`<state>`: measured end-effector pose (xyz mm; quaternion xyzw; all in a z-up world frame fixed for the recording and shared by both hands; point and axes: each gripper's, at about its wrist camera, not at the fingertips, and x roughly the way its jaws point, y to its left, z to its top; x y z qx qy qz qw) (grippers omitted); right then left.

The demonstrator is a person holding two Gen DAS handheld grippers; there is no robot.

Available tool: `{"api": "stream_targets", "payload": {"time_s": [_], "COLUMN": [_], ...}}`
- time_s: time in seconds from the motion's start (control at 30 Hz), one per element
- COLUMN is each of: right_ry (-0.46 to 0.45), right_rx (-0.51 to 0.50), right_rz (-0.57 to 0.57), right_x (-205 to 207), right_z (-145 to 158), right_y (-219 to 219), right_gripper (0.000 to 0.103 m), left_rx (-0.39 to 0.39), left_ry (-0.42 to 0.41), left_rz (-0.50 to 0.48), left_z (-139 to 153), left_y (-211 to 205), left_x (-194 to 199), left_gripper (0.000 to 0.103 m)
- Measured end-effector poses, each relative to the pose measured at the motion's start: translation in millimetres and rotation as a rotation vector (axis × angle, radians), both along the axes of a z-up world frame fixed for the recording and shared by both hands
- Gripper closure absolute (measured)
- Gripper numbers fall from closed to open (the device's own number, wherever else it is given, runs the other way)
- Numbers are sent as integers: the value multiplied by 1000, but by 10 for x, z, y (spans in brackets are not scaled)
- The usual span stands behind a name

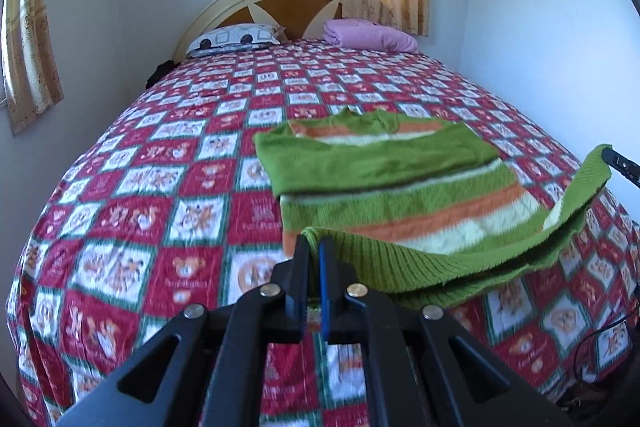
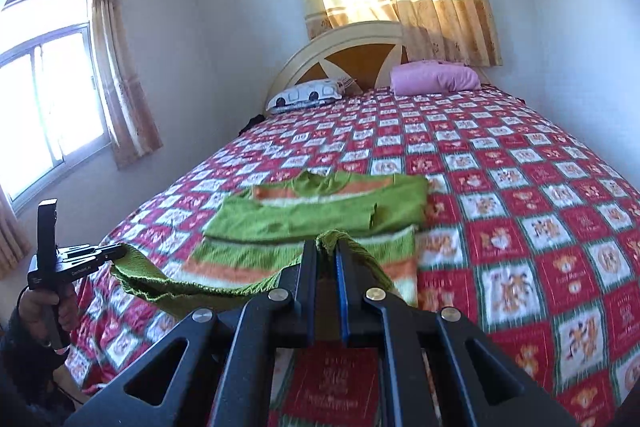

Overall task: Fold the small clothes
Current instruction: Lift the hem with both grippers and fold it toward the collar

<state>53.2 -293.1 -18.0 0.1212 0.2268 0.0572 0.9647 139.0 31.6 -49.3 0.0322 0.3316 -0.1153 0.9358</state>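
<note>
Evidently soft and light, the striped sweater (image 1: 400, 187) lies on the bed (image 1: 160, 187); left gripper (image 1: 315, 247) and right gripper (image 2: 326, 247) each pinch a hem corner, lifting the sagging ribbed edge.

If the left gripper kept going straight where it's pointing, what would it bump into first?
Probably the green striped sweater itself: the left gripper is shut on its hem, and the folded part lies just ahead on the bed. Depth is hard to judge.

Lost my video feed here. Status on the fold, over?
Left hand-held gripper and right hand-held gripper both shut on sweater hem. Striped green sweater sleeves folded in, hem lifted off bed. Nothing in the way.
</note>
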Motion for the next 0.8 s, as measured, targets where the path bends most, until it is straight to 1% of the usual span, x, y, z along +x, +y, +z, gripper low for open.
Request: {"api": "stream_targets", "payload": {"time_s": [0.07,0.17,0.4,0.57,0.7,0.8], "right_ry": [-7,-15,-13,-12,-5,6], "right_rx": [2,-3,-32,-72,-93,-105], "right_rz": [-6,-15,-31,-31,-34,-39], "right_x": [95,229,658,1007,1242,1429], "right_z": [42,102,278,408,438,425], "right_y": [-23,-77,-178,-185,-204,-235], "right_gripper": [96,96,96,96,96,96], "left_rx": [-12,-73,-77,-128,-128,-108], "left_ry": [-5,16,-17,-20,-20,-17], "left_rz": [2,-7,7,24,43,50], "left_z": [40,111,321,405,422,418], "left_y": [7,62,46,112,129,97], "left_x": [94,304,783,1136,1350,1499], "left_gripper": [98,98,98,98,98,98]}}
